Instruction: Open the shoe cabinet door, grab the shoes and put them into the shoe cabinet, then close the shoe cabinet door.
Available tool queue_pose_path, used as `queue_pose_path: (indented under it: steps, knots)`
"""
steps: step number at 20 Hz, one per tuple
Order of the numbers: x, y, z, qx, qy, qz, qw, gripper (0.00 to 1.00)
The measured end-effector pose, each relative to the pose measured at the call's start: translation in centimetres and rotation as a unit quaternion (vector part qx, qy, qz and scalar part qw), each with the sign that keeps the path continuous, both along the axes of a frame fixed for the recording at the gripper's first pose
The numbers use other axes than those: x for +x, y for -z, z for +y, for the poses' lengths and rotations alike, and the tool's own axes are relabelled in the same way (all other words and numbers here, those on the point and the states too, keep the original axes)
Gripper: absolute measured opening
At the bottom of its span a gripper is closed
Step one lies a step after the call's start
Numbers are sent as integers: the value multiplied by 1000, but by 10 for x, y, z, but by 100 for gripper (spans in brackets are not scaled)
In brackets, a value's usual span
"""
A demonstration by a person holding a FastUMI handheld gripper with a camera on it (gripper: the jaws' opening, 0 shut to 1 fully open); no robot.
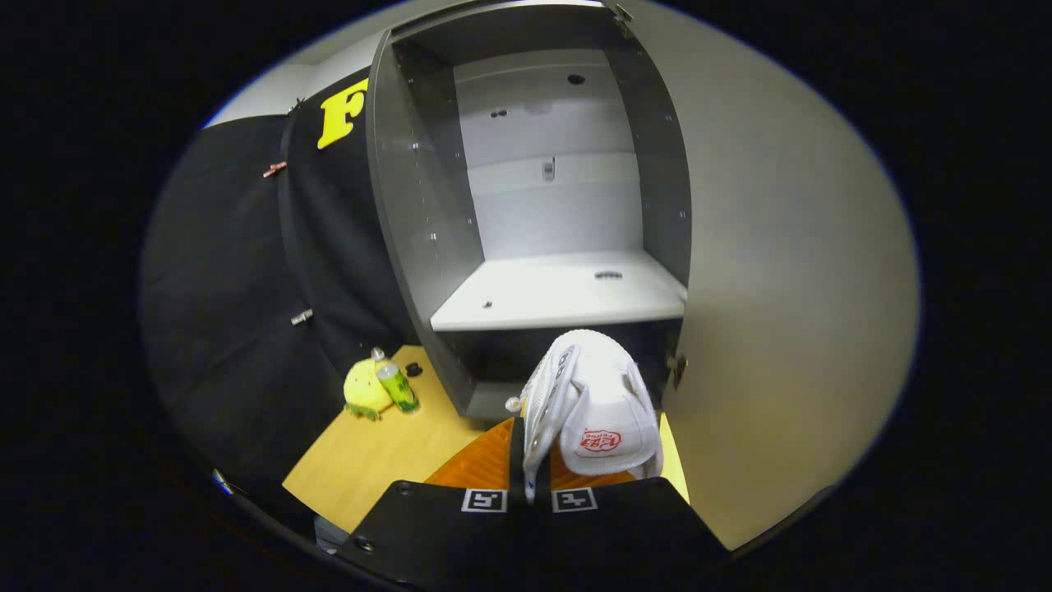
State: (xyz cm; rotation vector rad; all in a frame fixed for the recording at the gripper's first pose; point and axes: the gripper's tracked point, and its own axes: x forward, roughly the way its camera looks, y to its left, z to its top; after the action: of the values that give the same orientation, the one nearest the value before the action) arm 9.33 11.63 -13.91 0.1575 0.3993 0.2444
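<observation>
- Gripper (538,460) held one white shoe (592,403), its two fingers drawn narrow and pressing the shoe's side wall between them, just ahead of the two square markers on its body.
- The shoe, of perforated and stitched material with a red logo on its tongue, hung tilted in the near foreground, in front of the cabinet's lower edge.
- One shoe cabinet (534,214) stood beyond, dark grey and boxy, with one pale, smooth shelf (567,296) across it and rows of small peg holes up its side panels.
- One cabinet door (789,288), flat and off-white, stood swung open at right, hinged beside the shoe.
- On the wooden tabletop (378,460) at left lay one soft yellow plush toy (364,388) and one small green bottle (397,385), touching each other.
</observation>
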Motion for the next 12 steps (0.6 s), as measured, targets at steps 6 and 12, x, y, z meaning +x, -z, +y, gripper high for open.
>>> queue_pose_path:
  steps: [6, 12]
  knots:
    - [96, -66, 19, 9, -1, -34, 999, 5]
    - [188, -54, 33, -8, 9, -18, 1000, 5]
